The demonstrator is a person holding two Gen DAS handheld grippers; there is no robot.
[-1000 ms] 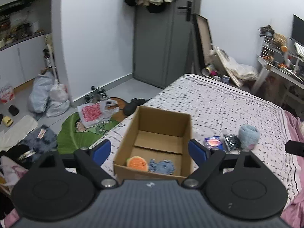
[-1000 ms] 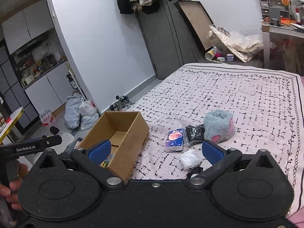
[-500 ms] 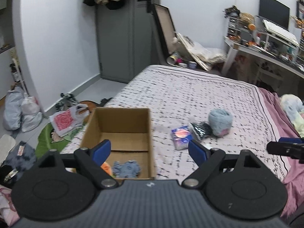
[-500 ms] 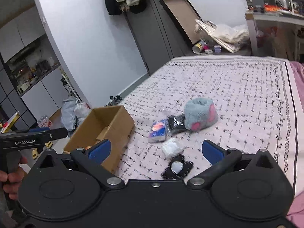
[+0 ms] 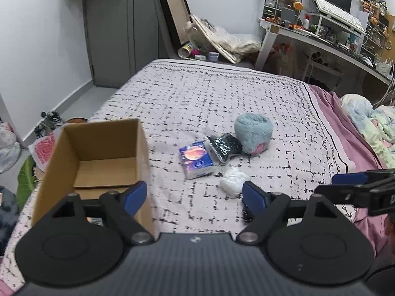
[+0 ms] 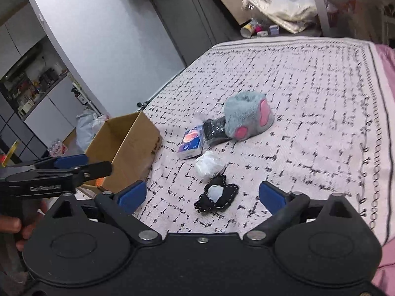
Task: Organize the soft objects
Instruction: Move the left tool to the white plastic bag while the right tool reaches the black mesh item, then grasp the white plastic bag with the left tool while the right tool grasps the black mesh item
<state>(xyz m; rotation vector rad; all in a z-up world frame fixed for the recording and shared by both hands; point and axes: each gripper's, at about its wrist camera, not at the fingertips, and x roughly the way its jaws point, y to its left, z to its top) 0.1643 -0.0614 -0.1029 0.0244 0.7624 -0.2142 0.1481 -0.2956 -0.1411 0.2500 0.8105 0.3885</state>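
Both the left gripper (image 5: 194,194) and right gripper (image 6: 202,194) tilt downward, jaws closing on nothing.

We see an open cardboard box (image 6: 123,148) upright at the bed's edge. Right of the box lies a blue tissue pack (image 6: 190,143), flat. Beyond it, farther from the box, a black pouch (image 6: 213,129) touches a fluffy grey-blue paw slipper (image 6: 246,117). A white wad (image 6: 208,165) and a black patch (image 6: 217,194) lie nearer us.

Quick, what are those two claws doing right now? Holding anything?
Left claw: jaws apart and closing a little, nothing between them.
Right claw: jaws apart and closing, holding nothing; the black patch lies on the bed beyond them.
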